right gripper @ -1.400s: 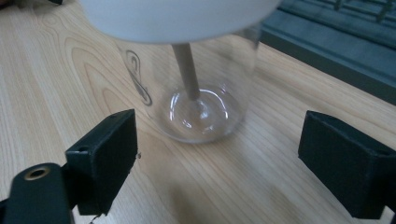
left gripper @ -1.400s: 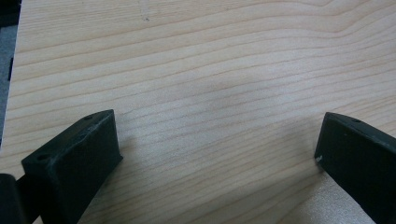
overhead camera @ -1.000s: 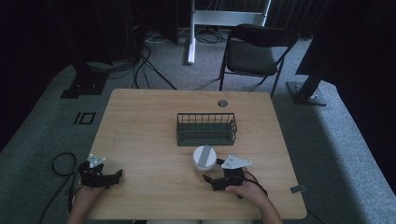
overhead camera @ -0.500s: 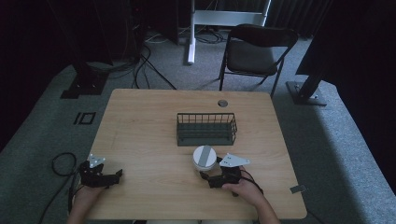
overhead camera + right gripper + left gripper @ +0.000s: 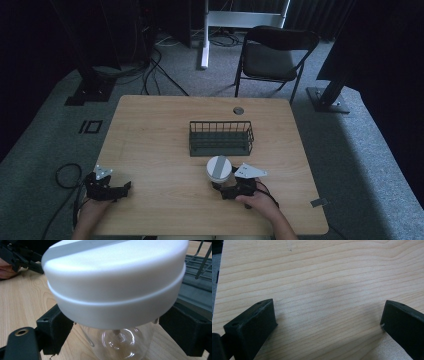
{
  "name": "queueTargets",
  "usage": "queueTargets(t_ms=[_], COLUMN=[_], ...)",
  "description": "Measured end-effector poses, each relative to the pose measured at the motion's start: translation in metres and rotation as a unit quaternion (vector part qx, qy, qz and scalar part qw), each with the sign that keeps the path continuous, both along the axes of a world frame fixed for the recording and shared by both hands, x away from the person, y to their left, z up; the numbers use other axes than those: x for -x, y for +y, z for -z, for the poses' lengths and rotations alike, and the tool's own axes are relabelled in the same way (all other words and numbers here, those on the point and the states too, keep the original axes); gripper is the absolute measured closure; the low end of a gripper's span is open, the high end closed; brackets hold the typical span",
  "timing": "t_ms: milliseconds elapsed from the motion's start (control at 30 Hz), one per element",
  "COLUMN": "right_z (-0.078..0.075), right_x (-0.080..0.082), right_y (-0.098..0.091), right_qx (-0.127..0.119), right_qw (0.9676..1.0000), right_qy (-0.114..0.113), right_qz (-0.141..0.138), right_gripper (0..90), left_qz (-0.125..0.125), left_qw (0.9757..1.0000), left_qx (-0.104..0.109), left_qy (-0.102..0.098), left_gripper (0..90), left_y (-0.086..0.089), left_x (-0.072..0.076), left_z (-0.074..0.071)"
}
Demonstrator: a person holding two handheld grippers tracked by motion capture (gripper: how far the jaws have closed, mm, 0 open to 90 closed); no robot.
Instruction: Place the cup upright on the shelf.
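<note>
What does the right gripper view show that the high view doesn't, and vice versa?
Right gripper view alone: the jar's clear glass body under its white lid, sitting between the black jaws. High view alone: the folding chair, the floor cables, and the whole table. Both: the jar, the wire basket, the left gripper and the wood tabletop.

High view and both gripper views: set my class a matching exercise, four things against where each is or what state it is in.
Things:
1. wire basket
2. jar
3. left gripper
4. folding chair

Places or states:
A. open over bare wood
B. on the floor beyond the table
C. mid-table
D. between the right gripper's jaws

Pairs: 1-C, 2-D, 3-A, 4-B
</note>
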State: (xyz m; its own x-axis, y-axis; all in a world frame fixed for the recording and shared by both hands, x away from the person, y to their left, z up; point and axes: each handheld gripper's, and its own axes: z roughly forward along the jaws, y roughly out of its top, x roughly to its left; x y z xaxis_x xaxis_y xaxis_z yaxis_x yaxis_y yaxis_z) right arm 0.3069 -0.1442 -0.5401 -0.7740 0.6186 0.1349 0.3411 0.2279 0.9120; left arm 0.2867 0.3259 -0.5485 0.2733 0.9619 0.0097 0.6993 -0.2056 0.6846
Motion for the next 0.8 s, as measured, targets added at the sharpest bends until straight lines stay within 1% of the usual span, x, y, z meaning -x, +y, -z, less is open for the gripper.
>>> queueTargets(t_ms=[300,467,567,700,800], right_z=[-0.0004,0.0009,-0.0004,-0.0024,-0.0053], right_x=[-0.0005,-0.0009,-0.0015,-0.0013,-0.0025], right_y=[0.0032,0.0048,0.0053,0.0060,0.0046], right_qx=[-0.006,-0.007,-0.002,0.007,0.003], right_qw=[1.0000,0.9999,1.0000,0.9999,0.9998], right_qy=[-0.005,0.001,0.002,-0.004,-0.009], right_qz=[0.005,0.007,0.007,0.007,0.019], right_gripper=[12.9,14.1,14.6,15.8,18.1], left_qz=[0.000,0.000,0.000,0.000,0.000], left_qw=[1.0000,1.0000,1.0000,1.0000,1.0000], left_qx=[0.000,0.000,0.000,0.000,0.000], left_qy=[0.000,0.000,0.000,0.000,0.000], left_gripper=[0.1,0.1,0.1,0.1,0.1], left_y=[0.0000,0.0000,0.0000,0.0000,0.0000], left_x=[0.0000,0.0000,0.0000,0.0000,0.0000], left_z=[0.0000,0.0000,0.0000,0.0000,0.0000])
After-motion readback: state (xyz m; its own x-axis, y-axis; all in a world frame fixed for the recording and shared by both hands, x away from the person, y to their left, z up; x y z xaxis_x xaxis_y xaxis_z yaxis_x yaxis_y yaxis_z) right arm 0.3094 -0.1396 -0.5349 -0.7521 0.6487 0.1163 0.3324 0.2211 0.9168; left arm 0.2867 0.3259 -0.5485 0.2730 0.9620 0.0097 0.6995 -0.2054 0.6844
